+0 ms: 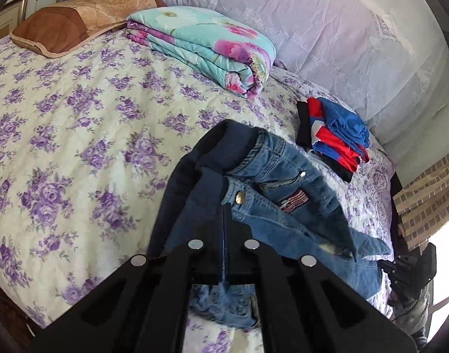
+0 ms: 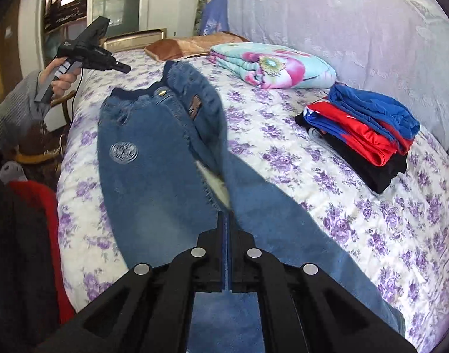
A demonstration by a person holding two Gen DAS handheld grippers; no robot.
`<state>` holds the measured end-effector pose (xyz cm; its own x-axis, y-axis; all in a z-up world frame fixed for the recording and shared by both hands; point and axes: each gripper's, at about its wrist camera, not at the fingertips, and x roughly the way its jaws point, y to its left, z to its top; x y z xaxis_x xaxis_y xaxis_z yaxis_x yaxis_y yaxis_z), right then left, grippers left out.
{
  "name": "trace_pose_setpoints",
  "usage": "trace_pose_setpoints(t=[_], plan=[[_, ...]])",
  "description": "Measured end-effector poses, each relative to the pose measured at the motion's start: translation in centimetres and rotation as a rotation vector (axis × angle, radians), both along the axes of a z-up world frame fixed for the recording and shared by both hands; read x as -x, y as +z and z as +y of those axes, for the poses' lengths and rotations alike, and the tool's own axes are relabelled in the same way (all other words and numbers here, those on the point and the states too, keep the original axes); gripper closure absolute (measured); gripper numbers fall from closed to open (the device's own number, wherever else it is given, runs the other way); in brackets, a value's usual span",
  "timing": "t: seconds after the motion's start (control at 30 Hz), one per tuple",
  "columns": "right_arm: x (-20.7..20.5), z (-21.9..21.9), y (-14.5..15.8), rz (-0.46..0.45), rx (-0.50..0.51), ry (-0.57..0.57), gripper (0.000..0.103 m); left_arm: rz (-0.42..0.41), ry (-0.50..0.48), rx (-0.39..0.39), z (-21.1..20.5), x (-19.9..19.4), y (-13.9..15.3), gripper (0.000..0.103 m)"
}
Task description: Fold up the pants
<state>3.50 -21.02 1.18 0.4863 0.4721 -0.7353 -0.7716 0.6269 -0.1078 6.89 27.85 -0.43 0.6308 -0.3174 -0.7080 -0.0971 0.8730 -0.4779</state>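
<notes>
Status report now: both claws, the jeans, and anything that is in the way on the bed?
Left claw shut on jeans. Right claw shut on jeans too. Jeans partly lifted off bed. Folded clothes pile apart from them, not in the way.

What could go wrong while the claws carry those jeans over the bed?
1. Each claw, left and right, pinches only a thin bit of the jeans, so the denim may slip out.
2. The hanging leg could swing into the stack of folded clothes and mess it up.
3. One leg may land twisted, giving a crooked fold.
</notes>
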Motion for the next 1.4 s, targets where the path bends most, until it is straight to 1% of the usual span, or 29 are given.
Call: trace_pose_setpoints(t=[0.03,0.07,0.1,0.13,0.17,0.23,0.3,0.37,0.47,0.53,0.57,0.6,0.63,0.7,0.73,0.77,0.8,0.87,0.9,0.97,1.13,1.17,1.2,1.23,1.27,1.3,1.33,1.37,1.4], plan=[[-0.5,0.2,0.3,-0.016,0.000,0.001,0.095,-0.011,-0.002,0.004,-0.4,-0.8,0.5,0.103],[-0.9,0.5,0.5,-0.023,0.003,0.008,0.070,-0.026,0.000,-0.014,-0.9,-1.6,1.2,0.093],[-1.2,0.8,0.8,-0.048,0.001,0.005,0.043,-0.030,-0.002,-0.031,-1.3,-2.5,1.7,0.071],[-1.4,1.1,0.9,-0.080,-0.011,0.002,0.039,-0.034,0.003,-0.051,-1.6,-3.4,2.2,0.058],[-1.7,1.5,0.9,-0.086,-0.018,0.010,0.041,-0.038,0.023,-0.068,-1.8,-4.0,2.4,0.040],[-2.8,2.4,0.4,-0.068,-0.001,0.015,0.041,-0.026,0.049,-0.107,-2.1,-5.5,2.6,0.039],[-3.6,3.1,-0.3,-0.061,0.011,0.025,0.041,-0.001,0.040,-0.092,-1.9,-7.0,2.3,0.039],[-4.5,3.7,-1.0,-0.044,0.017,0.021,0.041,0.055,0.032,-0.064,-1.5,-8.5,1.2,0.040],[-5.3,4.0,-1.7,-0.015,0.010,0.004,0.041,0.107,0.013,-0.028,-1.6,-9.8,-0.2,0.056],[-5.9,4.2,-2.2,0.008,0.011,-0.004,0.041,0.108,0.022,-0.034,-1.7,-10.3,-0.6,0.057],[-6.1,4.4,-2.6,0.017,0.013,-0.006,0.041,0.105,0.021,-0.035,-1.8,-10.4,-0.7,0.061],[-6.3,4.5,-3.0,0.026,0.022,-0.007,0.041,0.102,0.024,-0.046,-1.9,-10.5,-0.7,0.072],[-6.4,4.7,-3.4,0.031,0.031,-0.007,0.041,0.098,0.027,-0.056,-1.8,-10.5,-0.7,0.078],[-6.7,5.0,-4.1,0.052,0.043,-0.005,0.044,0.096,0.031,-0.040,-1.4,-10.4,-0.8,0.096],[-6.9,5.1,-4.5,0.065,0.046,0.000,0.049,0.095,0.031,-0.024,-1.0,-10.3,-0.8,0.098],[-7.0,5.3,-4.8,0.078,0.047,0.009,0.064,0.091,0.032,-0.008,-0.7,-10.0,-0.8,0.099],[-7.1,5.4,-5.1,0.089,0.055,0.013,0.076,0.089,0.033,-0.002,-0.4,-9.8,-0.8,0.099],[-7.2,5.6,-5.5,0.088,0.073,0.019,0.089,0.087,0.025,-0.012,-0.5,-9.5,-0.8,0.099],[-7.0,5.7,-5.4,0.071,0.076,0.021,0.092,0.088,0.023,-0.012,-0.5,-9.4,-0.8,0.099],[-6.3,5.6,-4.9,0.038,0.073,0.030,0.092,0.086,0.016,0.013,-0.3,-9.3,-0.7,0.099],[-4.8,4.8,-3.8,0.022,0.055,0.046,0.093,0.082,0.018,0.035,-0.2,-9.1,-0.3,0.099],[-4.5,4.8,-3.7,0.022,0.057,0.049,0.093,0.084,0.022,0.037,-0.1,-9.1,-0.3,0.093],[-4.3,4.9,-3.7,0.024,0.061,0.052,0.094,0.086,0.025,0.043,-0.1,-9.1,-0.3,0.077],[-4.0,4.8,-3.7,0.023,0.062,0.052,0.094,0.083,0.033,0.058,0.0,-9.1,-0.2,0.065],[-3.8,4.8,-3.6,0.023,0.062,0.052,0.094,0.076,0.046,0.067,0.0,-9.0,-0.1,0.047],[-3.6,4.7,-3.5,0.026,0.061,0.051,0.095,0.066,0.056,0.073,0.0,-9.0,0.1,0.044],[-3.4,4.7,-3.4,0.026,0.062,0.051,0.095,0.060,0.051,0.075,-0.1,-9.0,0.2,0.045],[-3.2,4.6,-3.3,0.023,0.060,0.048,0.096,0.059,0.031,0.074,-0.4,-9.2,0.3,0.050],[-3.0,4.4,-3.2,0.024,0.056,0.043,0.097,0.063,0.010,0.072,-0.8,-9.4,0.3,0.063]])
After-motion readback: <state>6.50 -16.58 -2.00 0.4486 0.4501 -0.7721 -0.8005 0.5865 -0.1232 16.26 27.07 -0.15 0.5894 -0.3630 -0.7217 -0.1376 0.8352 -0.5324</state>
